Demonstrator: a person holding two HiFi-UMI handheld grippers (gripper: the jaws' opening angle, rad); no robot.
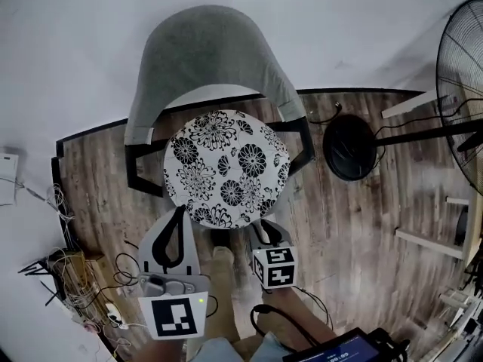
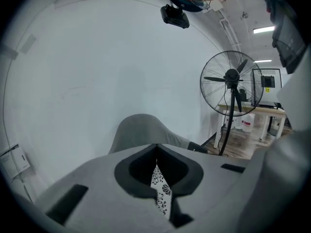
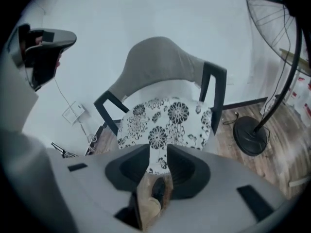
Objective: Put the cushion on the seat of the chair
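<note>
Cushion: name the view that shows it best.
The head view: the whole round flowered cushion shows from above, lying on the chair seat. The right gripper view shows most of it, its near edge behind the right gripper. The left gripper view gives only a sliver between the jaws of the left gripper.

The cushion (image 1: 226, 168) is matt printed cloth, the chair (image 1: 204, 51) has a grey fabric back on a matt black frame, the floor (image 1: 355, 225) looks like grained wood planks, and the fan (image 1: 462, 74) guard is dark wire metal.
</note>
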